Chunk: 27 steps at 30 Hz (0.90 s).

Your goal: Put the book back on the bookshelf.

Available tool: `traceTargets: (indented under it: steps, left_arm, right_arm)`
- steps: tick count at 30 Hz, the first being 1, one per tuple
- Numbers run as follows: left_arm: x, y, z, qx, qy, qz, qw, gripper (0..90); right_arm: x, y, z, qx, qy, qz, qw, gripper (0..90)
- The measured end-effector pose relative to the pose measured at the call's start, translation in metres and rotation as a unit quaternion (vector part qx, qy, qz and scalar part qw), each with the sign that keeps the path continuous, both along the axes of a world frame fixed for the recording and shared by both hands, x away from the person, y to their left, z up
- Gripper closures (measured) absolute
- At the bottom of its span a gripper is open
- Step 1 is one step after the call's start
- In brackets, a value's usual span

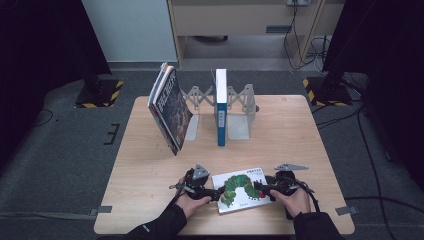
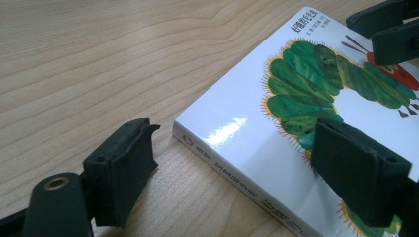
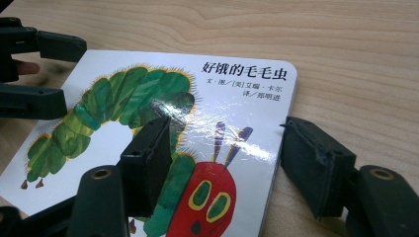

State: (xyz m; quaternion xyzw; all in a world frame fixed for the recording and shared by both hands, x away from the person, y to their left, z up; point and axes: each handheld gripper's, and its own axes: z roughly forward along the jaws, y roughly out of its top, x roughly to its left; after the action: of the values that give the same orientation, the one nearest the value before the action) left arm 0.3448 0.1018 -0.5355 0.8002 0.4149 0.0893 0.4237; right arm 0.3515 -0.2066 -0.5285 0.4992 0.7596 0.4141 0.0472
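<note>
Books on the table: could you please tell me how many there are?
At least 3: the caterpillar book flat at the near edge, a dark book leaning at the left, a blue-spined book upright in the rack. More may hide behind the leaning one.

A dark-covered book (image 1: 170, 107) leans tilted on the wooden table (image 1: 145, 175), far beyond the grippers and to their left. A blue-spined book (image 1: 220, 107) stands upright in the accordion book rack (image 1: 240, 112), directly beyond them.
</note>
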Motion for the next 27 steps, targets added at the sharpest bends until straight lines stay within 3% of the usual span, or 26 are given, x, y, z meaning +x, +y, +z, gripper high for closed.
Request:
traceTargets:
  steps: [9, 16, 27]
  left_arm:
    - [-0.009, -0.004, 0.003, 0.008, 0.009, 0.017, 0.9998, 16.0]
    - [-0.011, -0.009, 0.002, 0.0, 0.009, -0.001, 1.0, 21.7]
    - [-0.008, -0.007, 0.003, -0.011, 0.021, -0.004, 0.9997, 20.9]
  right_arm:
    - [0.0, -0.002, -0.001, 0.014, 0.003, -0.006, 0.9999, 36.9]
    - [0.0, -0.006, 0.001, 0.026, 0.009, -0.009, 0.9996, 39.6]
    - [-0.001, -0.015, 0.012, 0.075, -0.001, -0.02, 0.997, 44.3]
